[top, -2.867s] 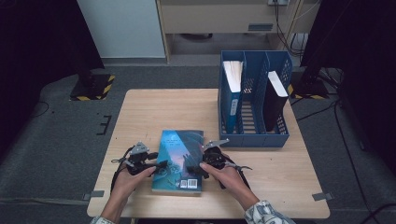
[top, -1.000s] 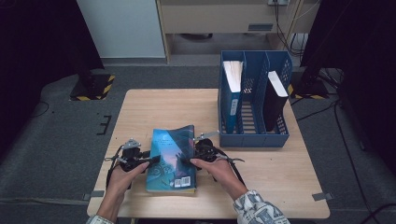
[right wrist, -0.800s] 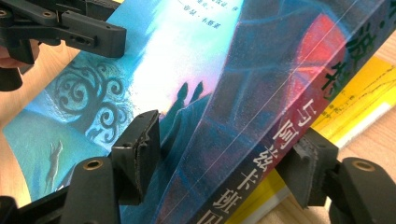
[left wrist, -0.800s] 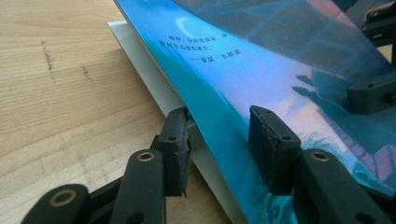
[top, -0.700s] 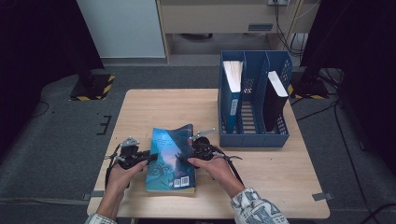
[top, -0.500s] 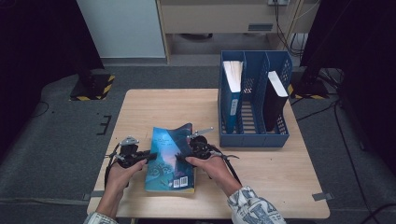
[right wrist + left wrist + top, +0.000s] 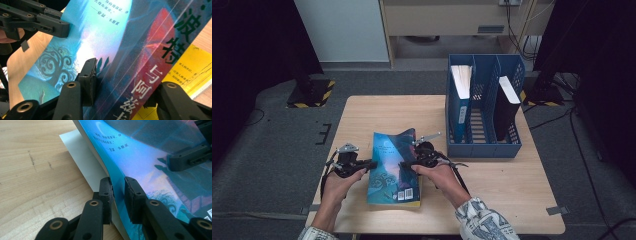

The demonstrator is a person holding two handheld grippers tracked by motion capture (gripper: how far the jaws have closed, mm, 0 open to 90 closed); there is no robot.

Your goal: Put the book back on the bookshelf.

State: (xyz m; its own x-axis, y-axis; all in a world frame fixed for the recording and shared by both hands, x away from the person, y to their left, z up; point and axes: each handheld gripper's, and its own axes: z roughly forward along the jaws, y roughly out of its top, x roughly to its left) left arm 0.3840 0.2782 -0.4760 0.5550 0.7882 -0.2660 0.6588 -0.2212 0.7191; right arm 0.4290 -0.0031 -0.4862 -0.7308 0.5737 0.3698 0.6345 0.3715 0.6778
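Near the desk's (image 7: 362,115) front edge, our left gripper (image 7: 117,195) and right gripper (image 7: 120,82) have just closed their jaws onto the book's (image 7: 394,167) opposite edges; its far end has lifted, ready for raising.

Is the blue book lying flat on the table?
No. The blue book is partly lifted: its left edge rises off the table, with a white page underneath, in the left gripper view.

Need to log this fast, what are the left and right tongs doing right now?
Left tongs: just closing, pinched on the blue book's cover edge.
Right tongs: just closing, clamped across the book's spine side.
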